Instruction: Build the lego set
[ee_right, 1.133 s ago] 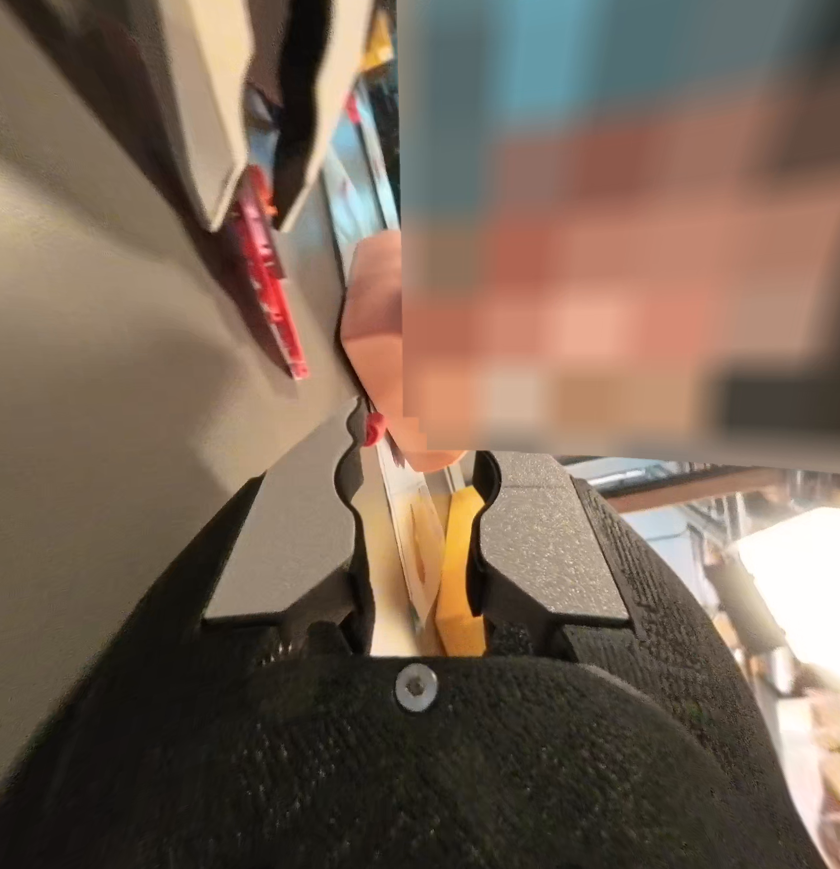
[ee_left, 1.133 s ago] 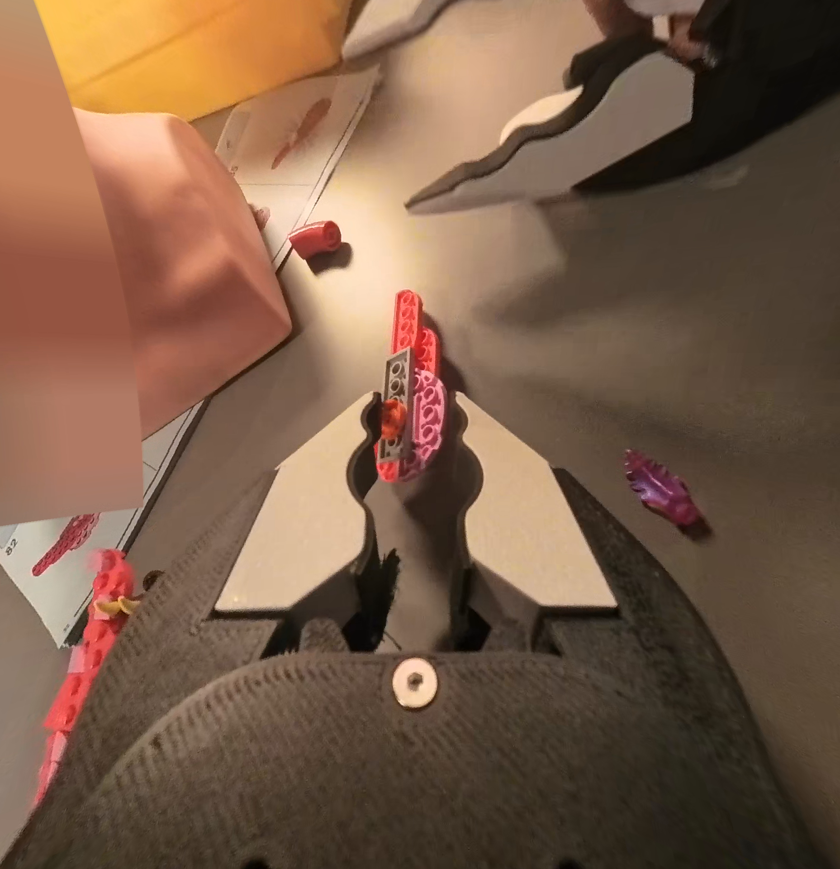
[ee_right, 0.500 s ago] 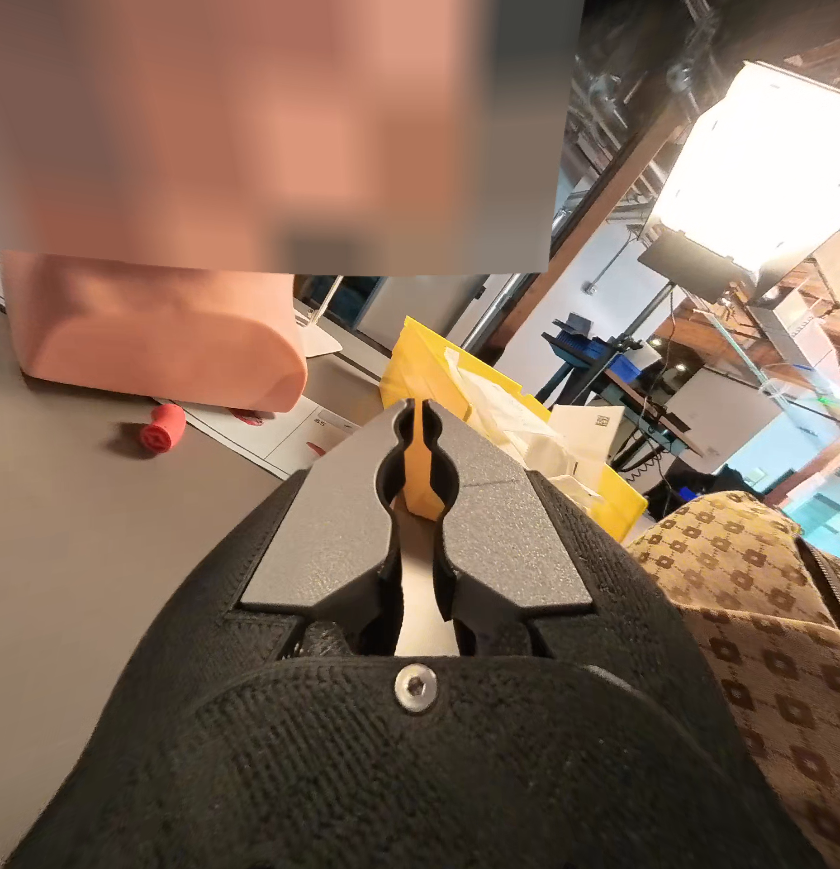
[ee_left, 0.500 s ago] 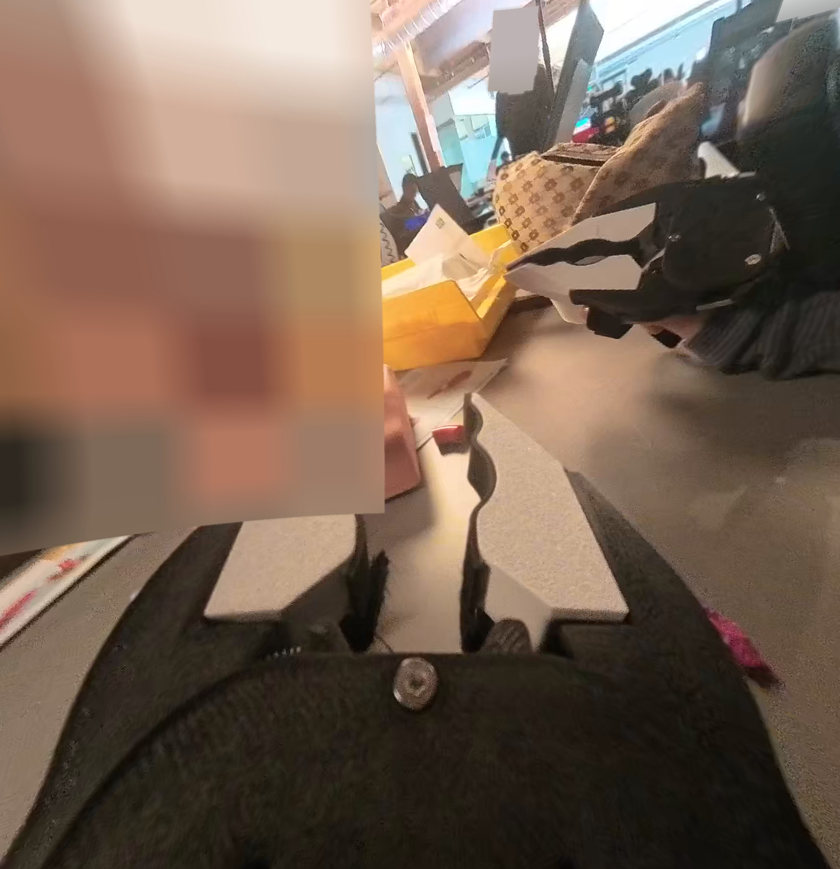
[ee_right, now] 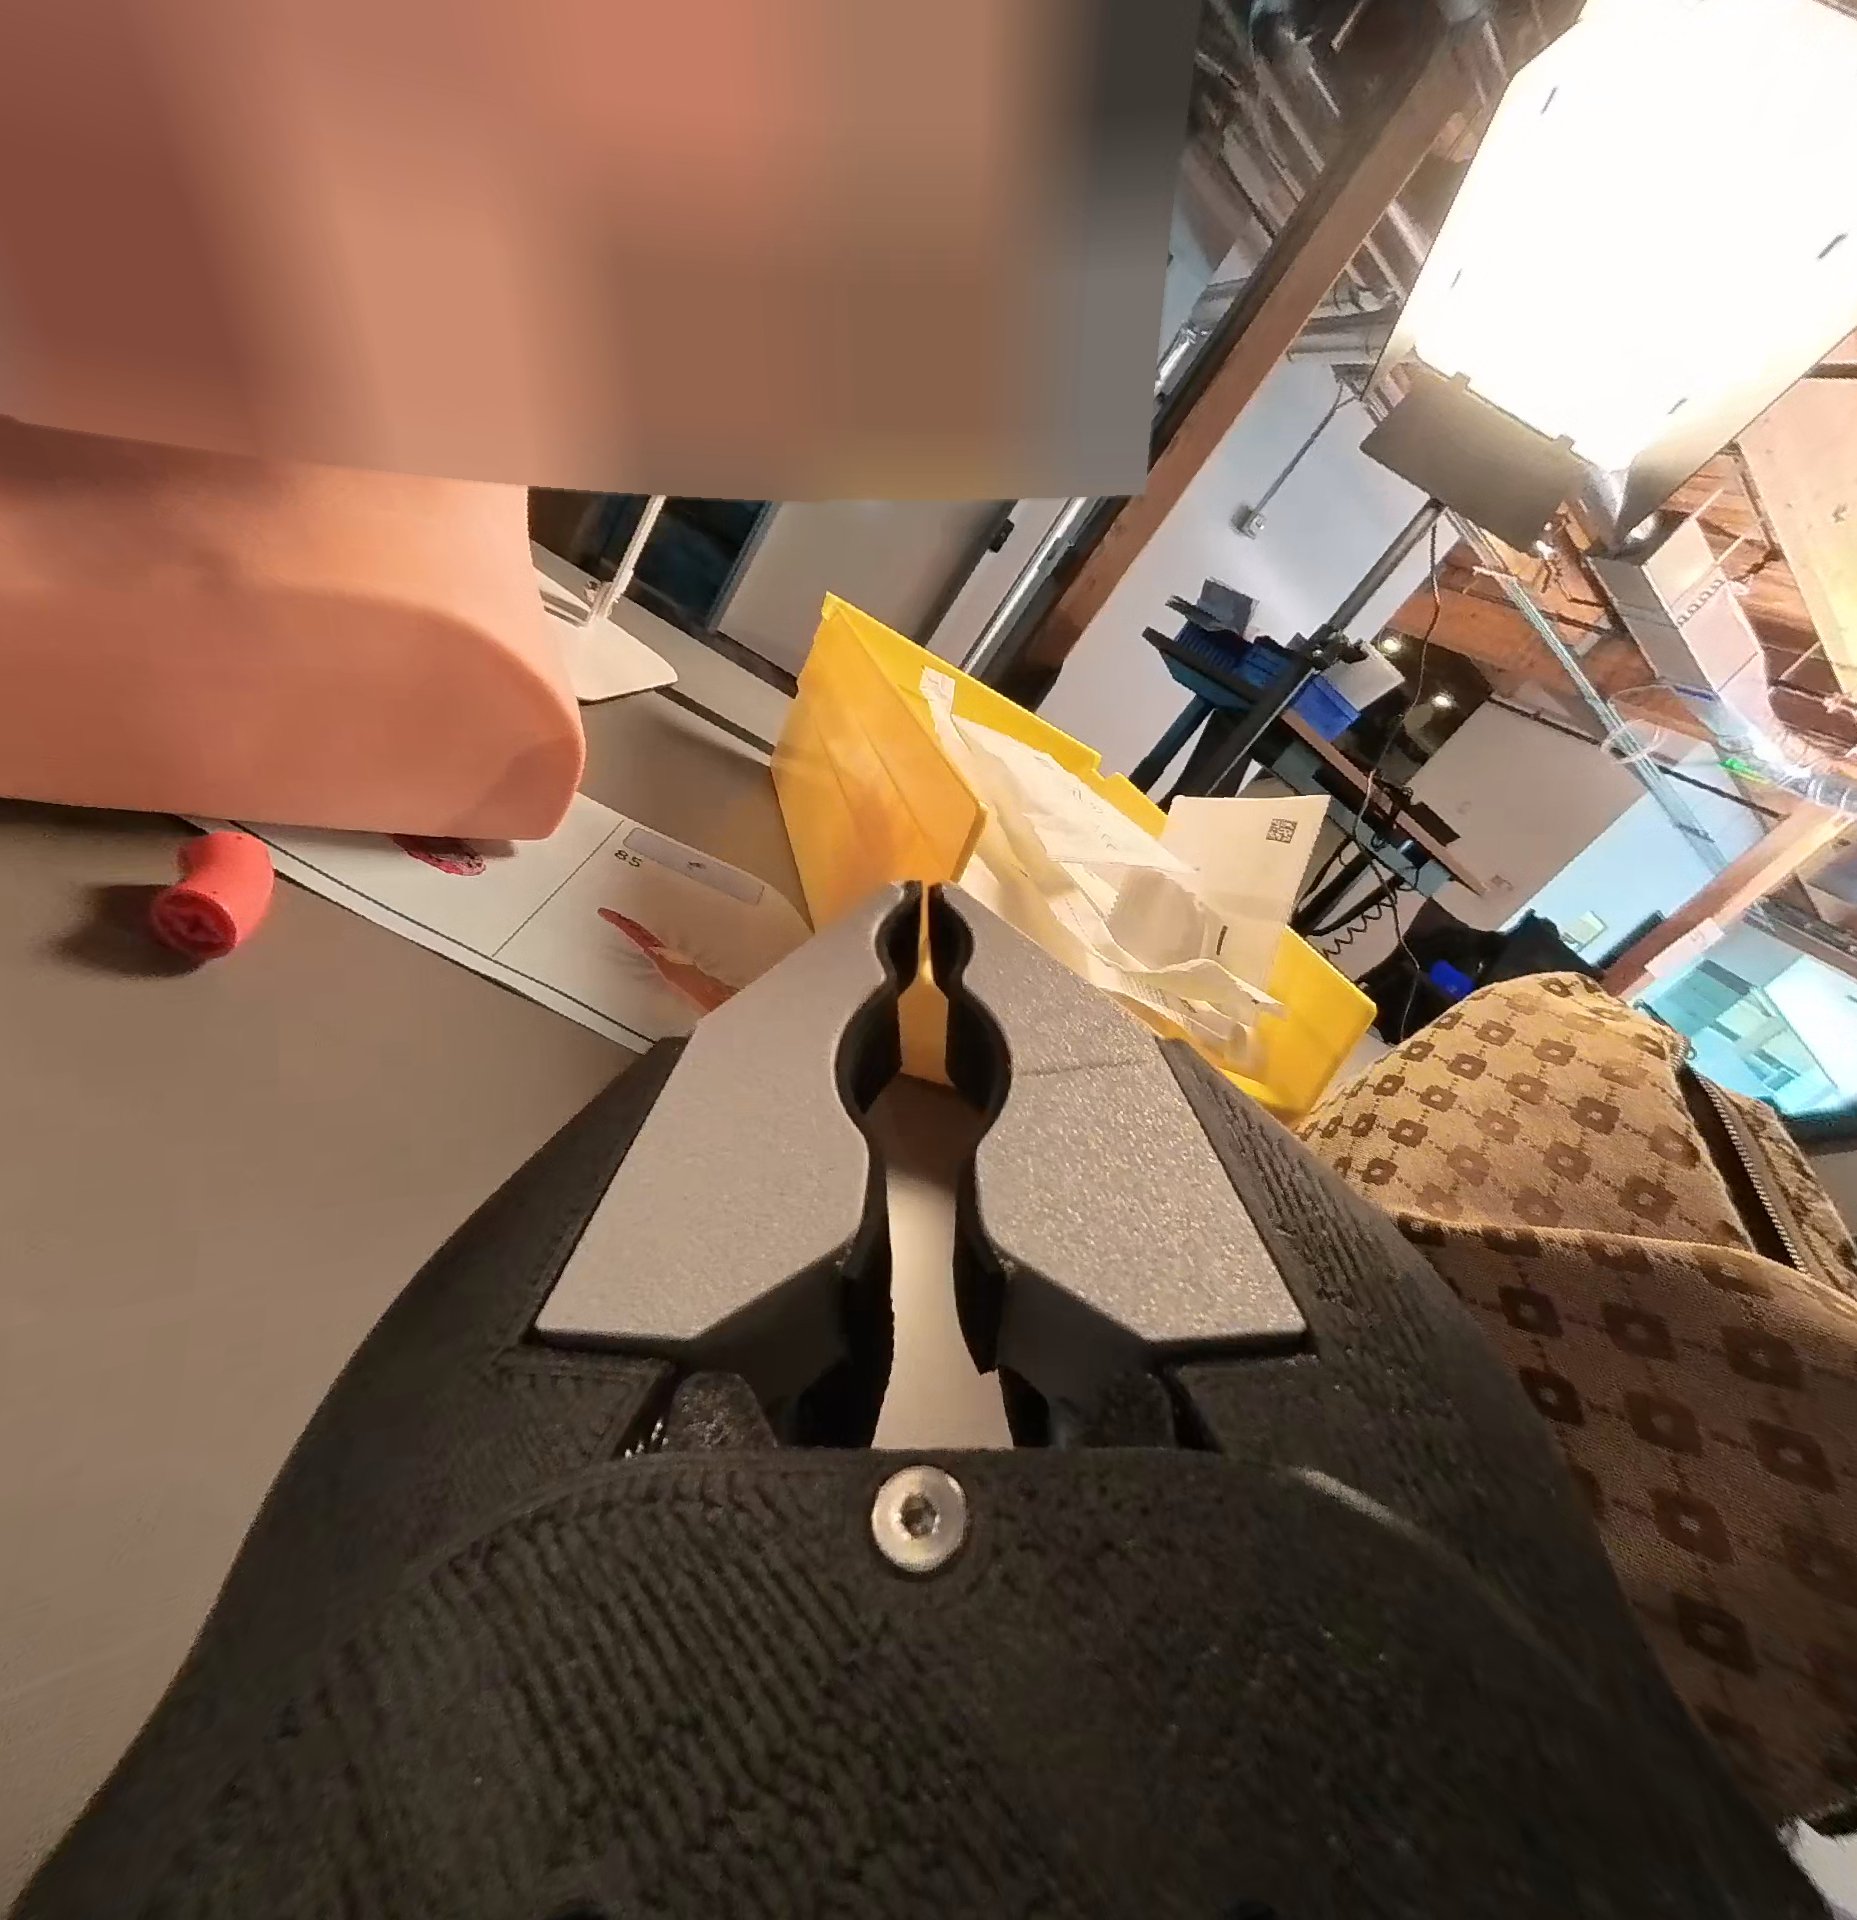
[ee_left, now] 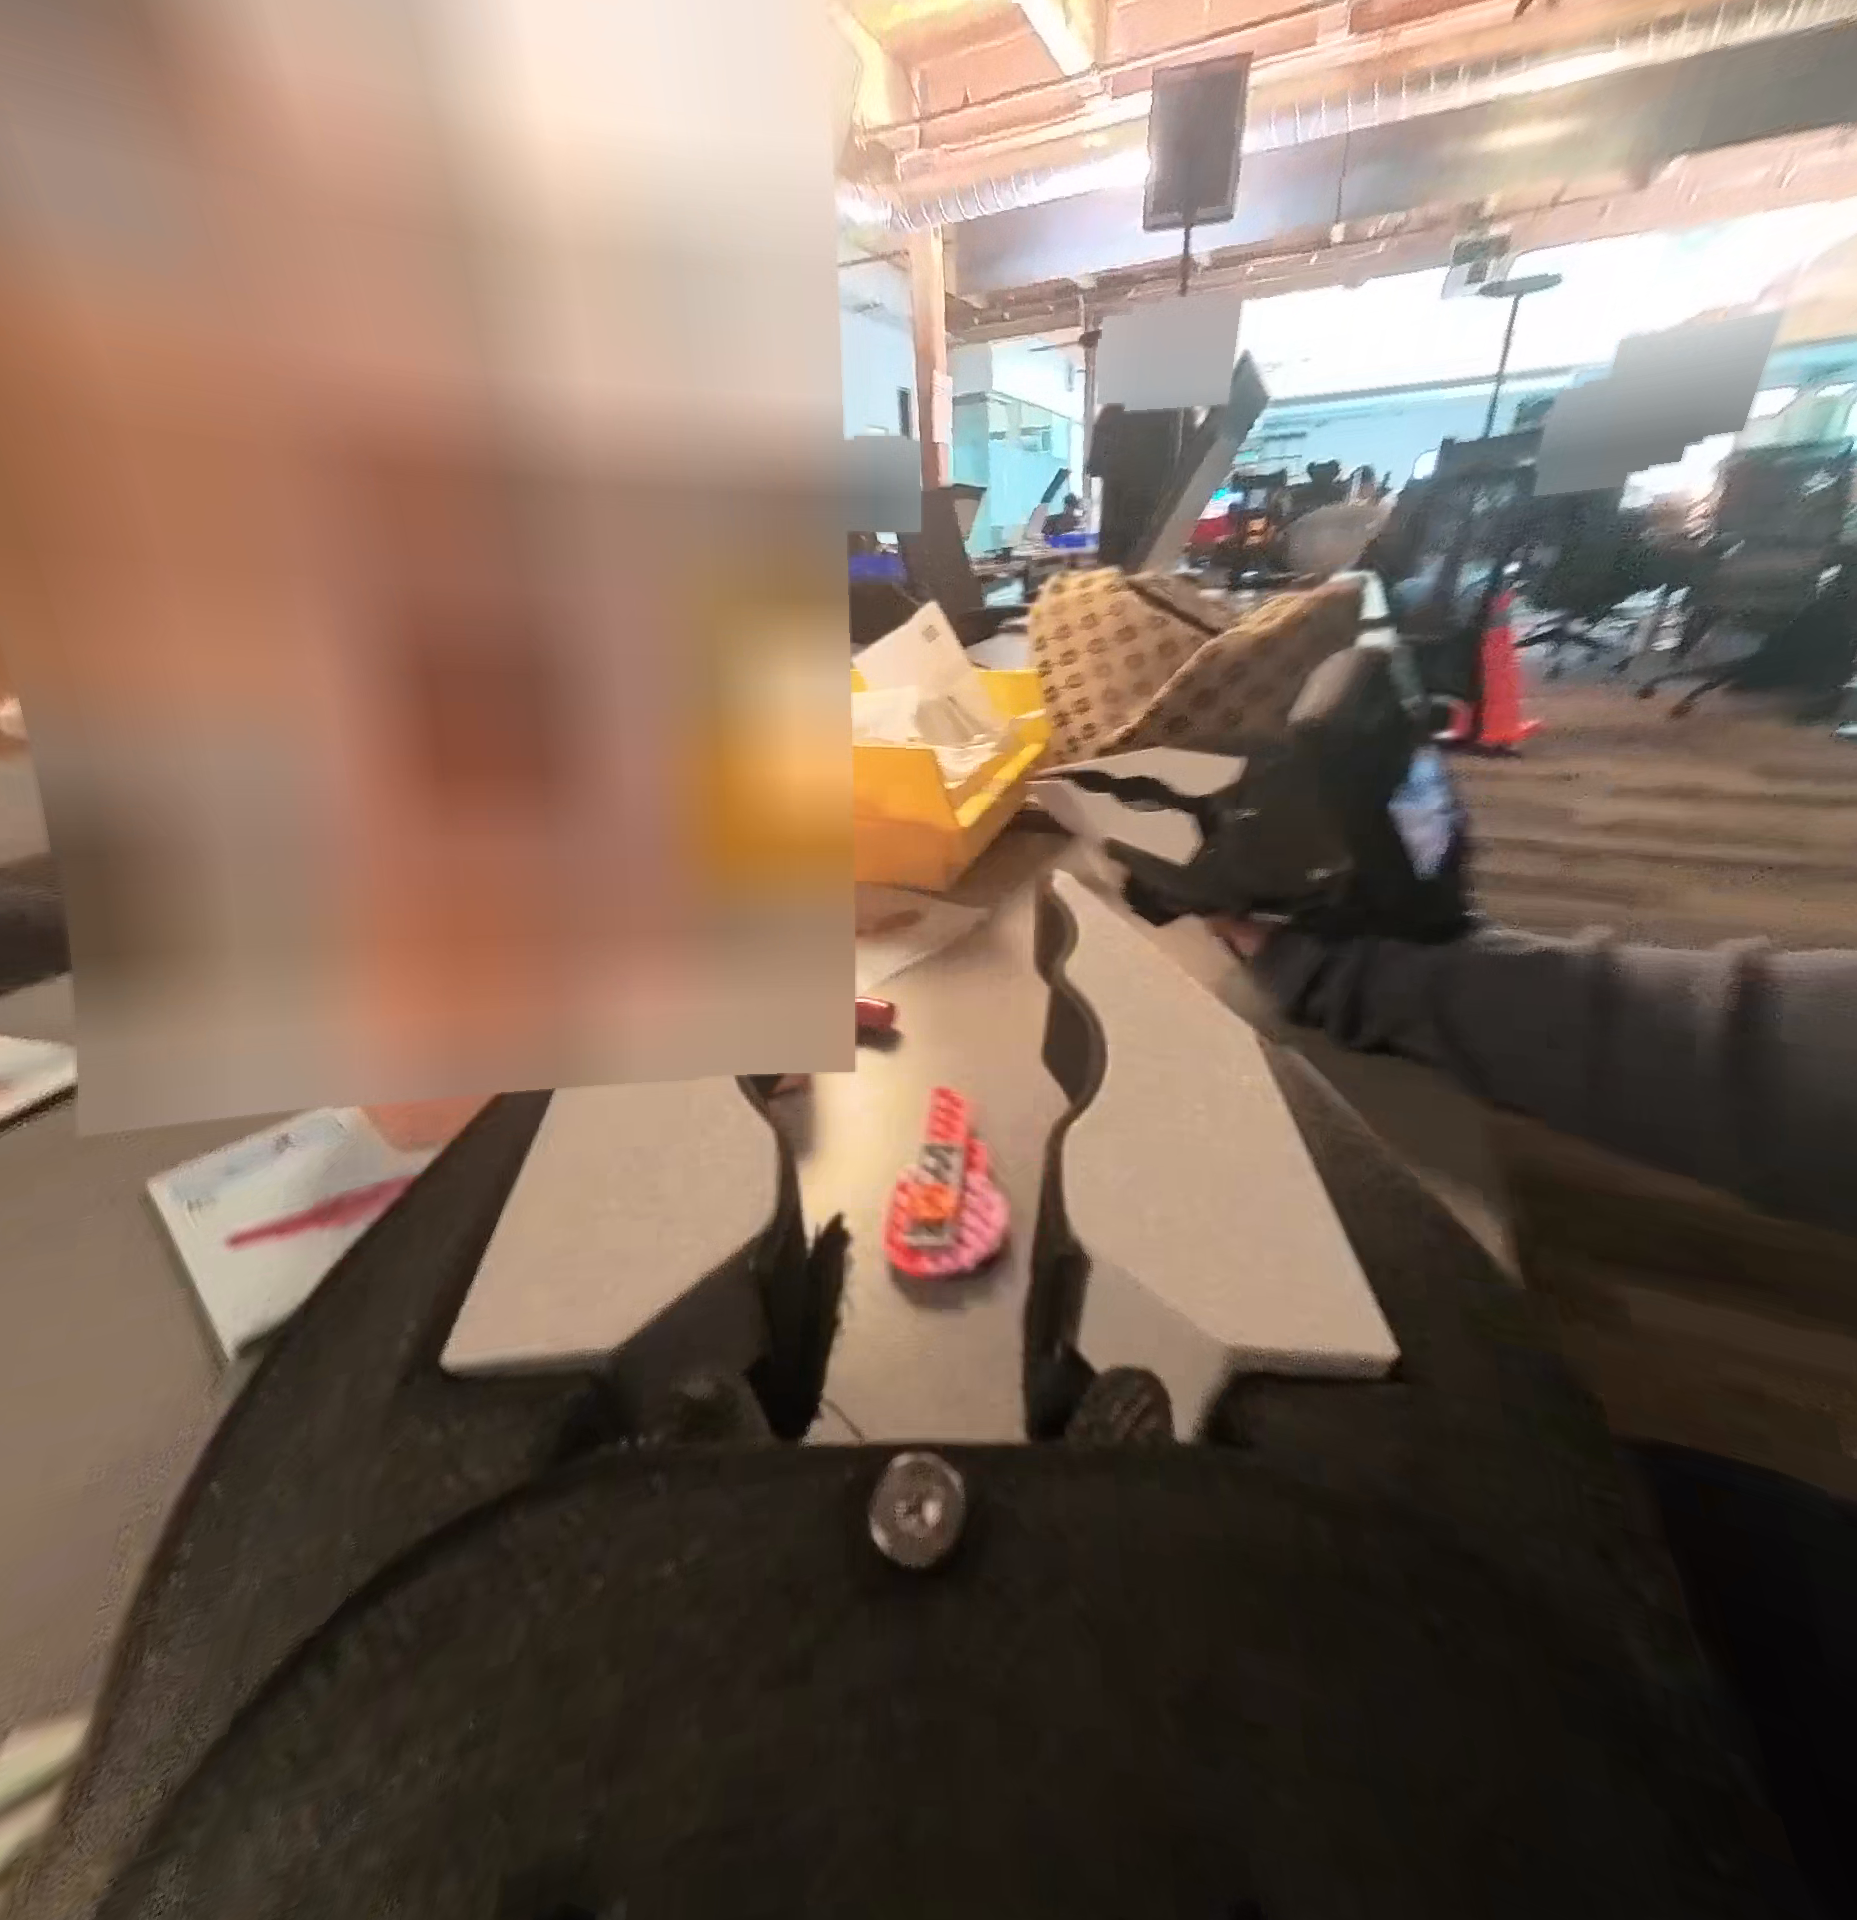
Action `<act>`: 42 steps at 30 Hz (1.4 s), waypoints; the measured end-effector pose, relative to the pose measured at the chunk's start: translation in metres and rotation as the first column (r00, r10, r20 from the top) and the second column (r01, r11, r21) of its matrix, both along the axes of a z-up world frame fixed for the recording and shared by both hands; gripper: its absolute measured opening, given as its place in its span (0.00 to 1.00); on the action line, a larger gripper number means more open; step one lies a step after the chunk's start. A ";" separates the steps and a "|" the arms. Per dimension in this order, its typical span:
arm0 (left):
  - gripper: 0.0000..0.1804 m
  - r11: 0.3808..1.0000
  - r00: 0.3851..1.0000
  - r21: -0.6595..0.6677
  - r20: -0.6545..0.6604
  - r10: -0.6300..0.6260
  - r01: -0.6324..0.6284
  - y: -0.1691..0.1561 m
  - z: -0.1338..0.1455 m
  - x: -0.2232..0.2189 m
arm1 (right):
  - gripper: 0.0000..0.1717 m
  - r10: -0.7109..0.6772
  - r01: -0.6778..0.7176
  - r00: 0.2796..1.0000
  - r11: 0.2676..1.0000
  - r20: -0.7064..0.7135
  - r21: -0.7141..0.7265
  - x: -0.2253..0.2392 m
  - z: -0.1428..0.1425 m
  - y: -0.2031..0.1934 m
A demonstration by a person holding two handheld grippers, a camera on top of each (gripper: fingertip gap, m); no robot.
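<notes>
Left gripper gaping above studded pink-red brick piece, right gripper pinched shut, bare, near glossy yellow bin

The left gripper lies low and nearly level, its two grey fingers spread wide apart with nothing between the pads; the tip of its left finger is hidden behind a blurred patch. The right gripper also points forward at a low angle, its fingertips drawn almost together with only a thin slit between them and nothing gripped. In the left wrist view a dark sleeve leads to it.
</notes>
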State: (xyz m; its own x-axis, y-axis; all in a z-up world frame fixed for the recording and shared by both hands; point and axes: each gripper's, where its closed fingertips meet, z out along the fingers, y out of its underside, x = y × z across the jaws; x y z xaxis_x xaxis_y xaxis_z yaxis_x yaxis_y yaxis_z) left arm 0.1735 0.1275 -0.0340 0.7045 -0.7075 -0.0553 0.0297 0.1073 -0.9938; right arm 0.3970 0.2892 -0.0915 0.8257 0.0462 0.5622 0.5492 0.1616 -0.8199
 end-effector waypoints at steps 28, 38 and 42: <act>0.10 0.204 0.682 -0.651 -0.697 0.221 -0.731 -0.224 -0.083 -0.429 | 0.00 -0.115 0.114 0.993 0.993 0.038 0.031 0.004 0.005 0.002; 0.08 0.337 0.769 -0.711 -0.636 0.066 -0.617 -0.184 -0.110 -0.407 | 0.00 -0.182 0.179 0.979 0.983 0.090 0.040 0.009 0.005 0.003; 0.09 0.451 0.754 -0.651 -0.652 0.081 -0.611 -0.159 -0.110 -0.403 | 0.00 -0.190 0.188 0.974 0.982 0.120 0.026 0.008 0.001 0.005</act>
State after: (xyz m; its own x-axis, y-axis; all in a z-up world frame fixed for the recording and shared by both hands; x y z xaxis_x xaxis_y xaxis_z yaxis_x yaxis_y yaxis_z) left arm -0.2295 -0.0316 -0.1444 0.9501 -0.3112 -0.0203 -0.2829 -0.8326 -0.4762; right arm 0.4050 0.2944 -0.0904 0.7444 -0.1129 0.6581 0.6661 0.0567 -0.7437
